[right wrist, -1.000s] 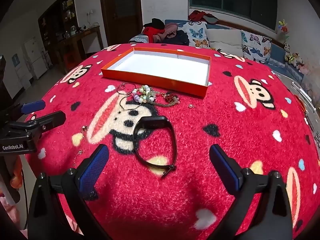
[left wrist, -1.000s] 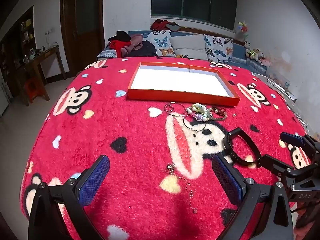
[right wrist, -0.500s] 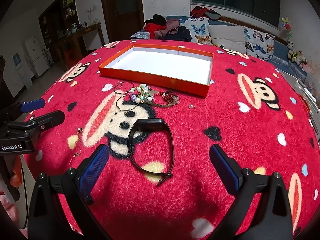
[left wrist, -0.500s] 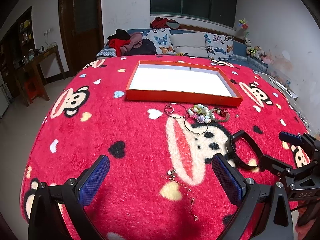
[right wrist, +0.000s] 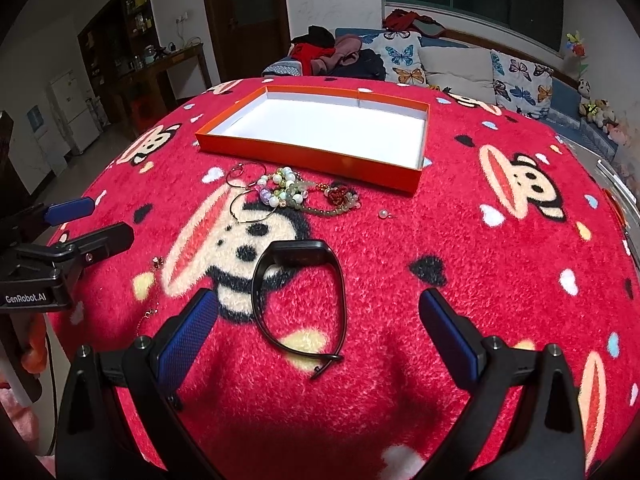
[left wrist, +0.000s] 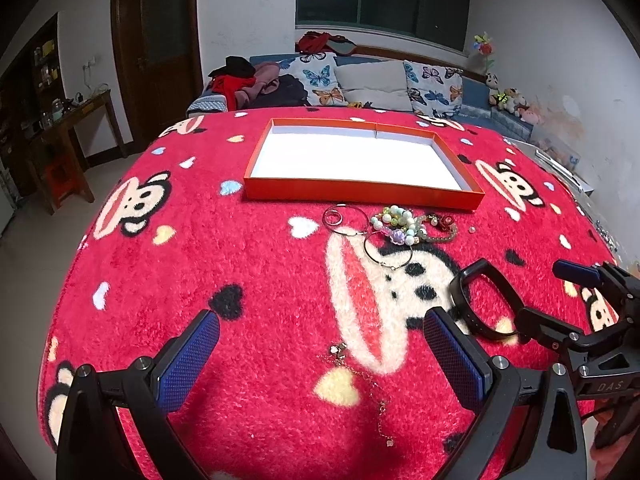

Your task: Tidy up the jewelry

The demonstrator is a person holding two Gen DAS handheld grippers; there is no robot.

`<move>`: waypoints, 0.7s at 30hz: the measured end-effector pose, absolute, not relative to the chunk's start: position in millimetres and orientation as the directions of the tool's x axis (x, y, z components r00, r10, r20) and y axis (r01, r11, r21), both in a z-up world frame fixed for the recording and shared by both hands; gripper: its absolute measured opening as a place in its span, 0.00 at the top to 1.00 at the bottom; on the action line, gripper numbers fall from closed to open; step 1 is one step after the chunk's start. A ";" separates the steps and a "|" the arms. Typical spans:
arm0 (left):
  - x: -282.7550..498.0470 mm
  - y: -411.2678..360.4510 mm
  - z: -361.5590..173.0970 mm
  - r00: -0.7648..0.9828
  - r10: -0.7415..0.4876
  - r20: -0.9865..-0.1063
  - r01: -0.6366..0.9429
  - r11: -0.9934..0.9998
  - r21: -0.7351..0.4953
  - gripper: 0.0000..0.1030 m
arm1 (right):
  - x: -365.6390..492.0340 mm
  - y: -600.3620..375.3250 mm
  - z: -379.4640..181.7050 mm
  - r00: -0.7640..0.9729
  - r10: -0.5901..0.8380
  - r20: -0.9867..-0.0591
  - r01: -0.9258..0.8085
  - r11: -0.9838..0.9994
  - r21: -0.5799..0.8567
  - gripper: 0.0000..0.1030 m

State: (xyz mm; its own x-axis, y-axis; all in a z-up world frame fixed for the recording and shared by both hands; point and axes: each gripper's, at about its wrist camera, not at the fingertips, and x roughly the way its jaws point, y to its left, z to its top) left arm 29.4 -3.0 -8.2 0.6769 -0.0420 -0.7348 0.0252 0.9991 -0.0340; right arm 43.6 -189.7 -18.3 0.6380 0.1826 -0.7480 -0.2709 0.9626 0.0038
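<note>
Blanket (left wrist: 240, 264) first: red fleece with monkey faces, spread over what I take to be a worktop, soft enough that small pieces sink into the pile. At twelve o'clock on it sits the orange tray (left wrist: 360, 194), white-lined and holding nothing, set there, I judge, as the place for the jewelry. Just short of its near wall lies the tangle: bead bracelets (right wrist: 288, 194) knotted with thin wire hoops (right wrist: 248, 208), touching one another, so which strand belongs to which I cannot tell. A lone bead (right wrist: 383, 213) rests apart at their three o'clock.

Right tool (right wrist: 316, 316) hangs with its jaws spread wide on either side of the black wristband (right wrist: 300, 300), which lies flat on the fleece, clasp end nearest the camera; that straddle looks like a line-up for a pinch, not yet made. Left tool (left wrist: 320, 344) is likewise wide and holds nothing, above a fine gold chain (left wrist: 360, 376) with a small pendant. The chain is so thin against the pile that its full run is hard to trace, and its lower end fades near the blanket's edge. The person's hands are cut off at the frame edges.
</note>
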 end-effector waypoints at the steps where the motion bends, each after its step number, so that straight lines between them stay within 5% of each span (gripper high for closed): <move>1: 29.0 -2.7 -8.7 0.676 -0.041 -0.735 0.026 0.999 -0.033 0.00 | 44.3 -189.7 -18.6 0.637 0.183 -0.749 -0.271 0.962 0.004 0.02; 21: 16.8 3.4 -23.3 0.649 -0.044 -0.759 0.062 0.998 -0.004 0.00 | 57.9 -187.2 -32.7 0.598 0.216 -0.772 -0.291 0.956 0.043 0.03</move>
